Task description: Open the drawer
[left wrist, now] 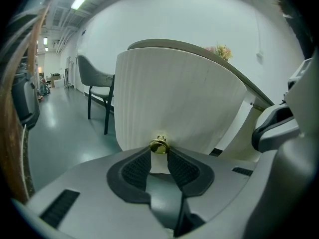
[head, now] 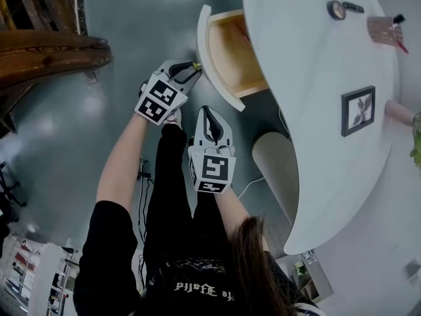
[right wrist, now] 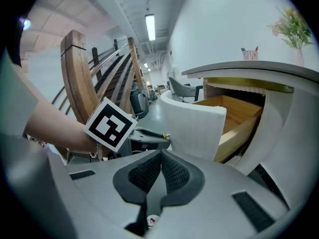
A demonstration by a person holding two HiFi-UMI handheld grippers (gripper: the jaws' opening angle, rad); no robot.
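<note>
The white drawer front [head: 212,51] stands pulled out from the white oval table [head: 316,78], and its wooden inside [head: 235,52] is in sight. My left gripper [head: 191,68] reaches its edge and is shut on the small brass knob [left wrist: 159,145], which sits between the pad tips against the ribbed drawer front [left wrist: 179,98]. My right gripper [head: 209,116] hangs just below and to the right, apart from the drawer, jaws shut with nothing in them. From the right gripper view [right wrist: 160,157] the open drawer [right wrist: 197,126] lies ahead and the left gripper [right wrist: 149,136] is at its knob.
On the table top are a framed picture [head: 358,110], a pink cup [head: 383,29] and a small round clock [head: 336,9]. The table's pedestal [head: 276,163] stands beneath. A wooden staircase [head: 46,51] is at the left. A grey chair [left wrist: 97,91] stands beyond the drawer.
</note>
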